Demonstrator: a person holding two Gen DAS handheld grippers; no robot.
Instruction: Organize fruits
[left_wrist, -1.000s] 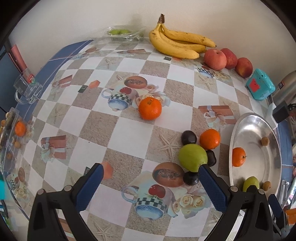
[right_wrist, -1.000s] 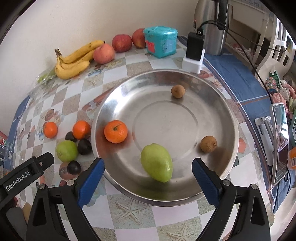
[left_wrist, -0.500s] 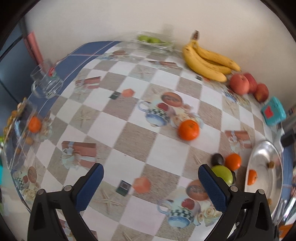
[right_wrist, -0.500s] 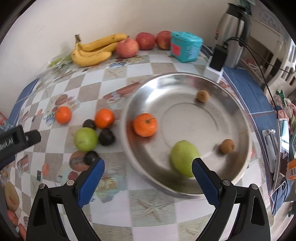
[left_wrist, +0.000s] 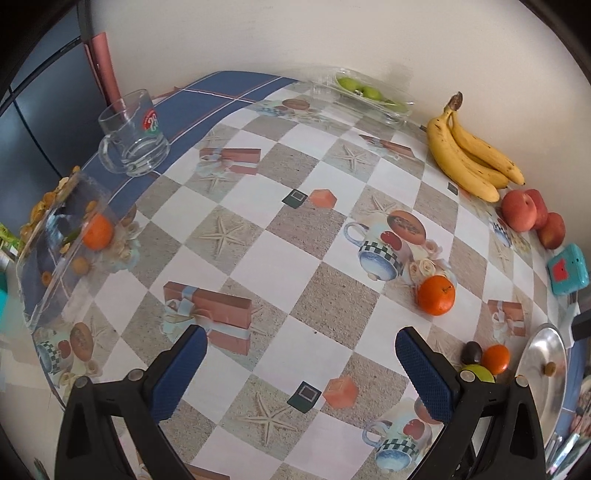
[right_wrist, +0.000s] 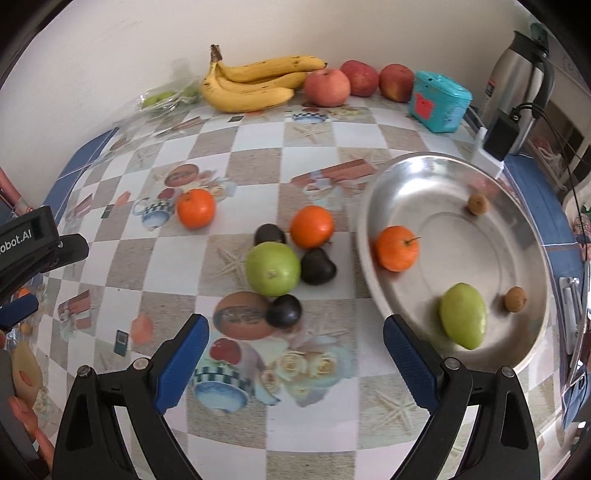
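Clearly the green apple lies on the counter just ahead of the wide-open, empty right hand-held gripper, nearer it than the equally open, empty left hand-held gripper.

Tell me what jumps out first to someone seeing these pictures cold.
The silver platter on the table's right side, already holding an orange, a green mango and two small brown fruits. Just left of it sits a tight cluster on the checkered tablecloth: a green apple, another orange and three dark fruits. Along the back wall lie the bananas beside red apples.
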